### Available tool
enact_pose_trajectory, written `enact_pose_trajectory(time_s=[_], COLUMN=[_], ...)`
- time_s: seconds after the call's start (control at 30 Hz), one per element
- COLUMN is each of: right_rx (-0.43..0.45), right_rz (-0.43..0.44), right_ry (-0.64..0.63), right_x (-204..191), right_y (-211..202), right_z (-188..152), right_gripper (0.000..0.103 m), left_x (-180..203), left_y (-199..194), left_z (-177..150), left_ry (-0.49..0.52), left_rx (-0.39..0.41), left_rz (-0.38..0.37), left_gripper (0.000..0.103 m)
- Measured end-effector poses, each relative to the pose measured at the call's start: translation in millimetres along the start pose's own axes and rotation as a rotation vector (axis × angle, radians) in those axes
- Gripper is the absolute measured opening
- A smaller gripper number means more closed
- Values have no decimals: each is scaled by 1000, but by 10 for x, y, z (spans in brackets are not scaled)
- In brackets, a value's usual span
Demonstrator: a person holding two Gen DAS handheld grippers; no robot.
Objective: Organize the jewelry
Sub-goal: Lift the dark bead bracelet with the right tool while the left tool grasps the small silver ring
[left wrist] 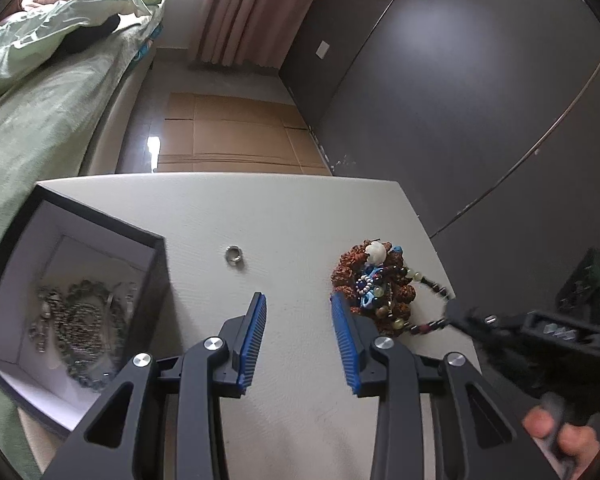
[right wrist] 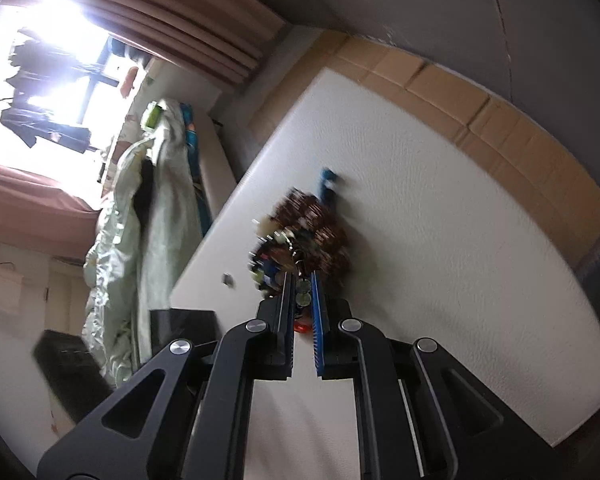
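Jewelry pile (left wrist: 376, 288) of tangled beads sits right of centre on the white table (left wrist: 220, 208). Right gripper (right wrist: 302, 292) tilts downward, jaws pinched on a beaded strand (left wrist: 430, 320) at the pile's edge. Left gripper (left wrist: 298, 306) slopes down, jaws apart, holding nothing, its right finger just beside the pile. A ring (left wrist: 234, 257) lies centre; a box (left wrist: 76, 304) lower left.

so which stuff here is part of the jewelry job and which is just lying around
Job: bead pile, bead strand pinched by right gripper, ring, box, left gripper.
Lying about: bed, curtain, cardboard.
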State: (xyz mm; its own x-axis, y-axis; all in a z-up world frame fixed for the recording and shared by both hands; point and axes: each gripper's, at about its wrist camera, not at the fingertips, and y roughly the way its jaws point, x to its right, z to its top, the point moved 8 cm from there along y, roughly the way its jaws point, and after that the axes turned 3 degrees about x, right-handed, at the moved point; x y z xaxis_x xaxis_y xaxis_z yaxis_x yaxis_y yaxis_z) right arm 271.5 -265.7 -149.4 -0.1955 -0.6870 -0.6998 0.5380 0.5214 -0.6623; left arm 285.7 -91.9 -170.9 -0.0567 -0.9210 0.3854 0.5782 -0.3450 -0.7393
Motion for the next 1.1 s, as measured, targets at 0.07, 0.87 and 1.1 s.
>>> enact_pose_trajectory(time_s=[0.07, 0.87, 1.1], right_rx=[19, 98, 130], right_rz=[22, 122, 151], right_ry=[-8, 72, 104], right_x=[-65, -172, -90], right_y=[-51, -209, -393], right_z=[54, 449, 567], right_gripper=[9, 9, 9], left_x=[-3, -394, -363], left_y=[86, 472, 622], left_z=[-9, 386, 352], left_ry=[-3, -37, 25], left_rx=[-11, 14, -45], left_rz=[9, 230, 313], left_gripper=[34, 25, 24])
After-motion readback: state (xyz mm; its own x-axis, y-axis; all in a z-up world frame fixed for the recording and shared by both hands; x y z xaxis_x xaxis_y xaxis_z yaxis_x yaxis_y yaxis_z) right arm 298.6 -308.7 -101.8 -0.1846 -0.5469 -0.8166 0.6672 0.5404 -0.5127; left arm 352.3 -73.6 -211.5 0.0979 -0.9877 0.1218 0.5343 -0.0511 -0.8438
